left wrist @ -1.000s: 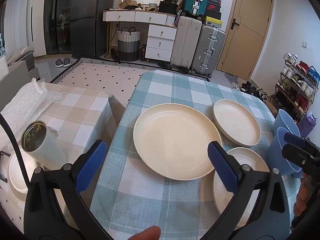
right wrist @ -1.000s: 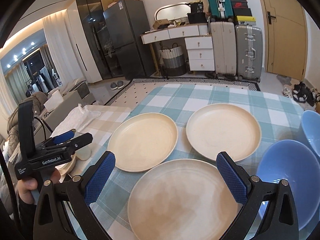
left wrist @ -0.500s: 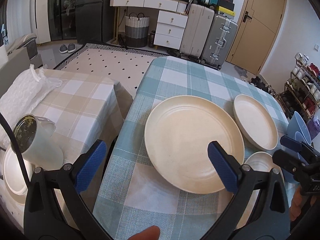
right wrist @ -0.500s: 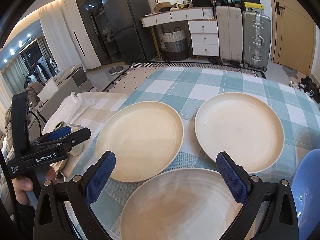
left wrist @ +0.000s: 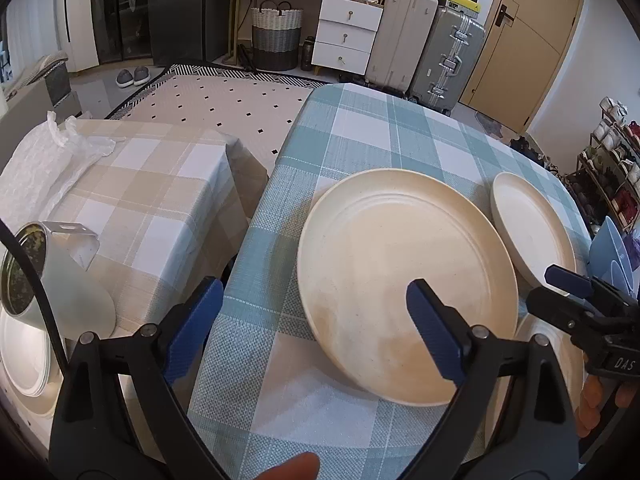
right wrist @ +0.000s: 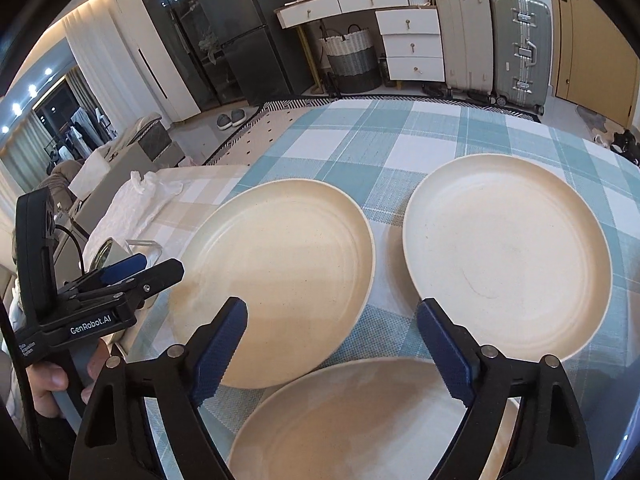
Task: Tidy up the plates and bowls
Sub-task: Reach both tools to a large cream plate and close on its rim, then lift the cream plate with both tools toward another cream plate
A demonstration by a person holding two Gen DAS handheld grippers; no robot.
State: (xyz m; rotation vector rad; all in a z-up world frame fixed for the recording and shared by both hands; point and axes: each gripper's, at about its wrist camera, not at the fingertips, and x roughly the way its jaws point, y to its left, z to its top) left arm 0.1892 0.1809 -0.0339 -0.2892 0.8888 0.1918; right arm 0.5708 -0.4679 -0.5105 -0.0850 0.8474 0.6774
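Three cream plates lie on the teal checked table. The left plate (left wrist: 404, 280) (right wrist: 280, 276) is nearest the table's left edge. The far right plate (left wrist: 532, 228) (right wrist: 508, 252) lies beside it. The near plate (right wrist: 360, 420) (left wrist: 560, 364) is closest to me. Blue bowls (left wrist: 610, 256) show at the right edge of the left wrist view. My left gripper (left wrist: 316, 328) (right wrist: 140, 268) is open and empty, with its right finger over the left plate. My right gripper (right wrist: 336, 344) (left wrist: 568, 280) is open and empty above the near plate.
A lower table with a beige checked cloth (left wrist: 140, 184) stands to the left, with a white mug (left wrist: 52, 280), small white plates (left wrist: 24, 352) and bubble wrap (left wrist: 36, 164) on it. Suitcases (left wrist: 432, 40) and a dresser stand beyond the table.
Both grippers moved forward and lower toward the plates. The left gripper has closed in on the left plate; the blue bowls have slid out of the right wrist view.
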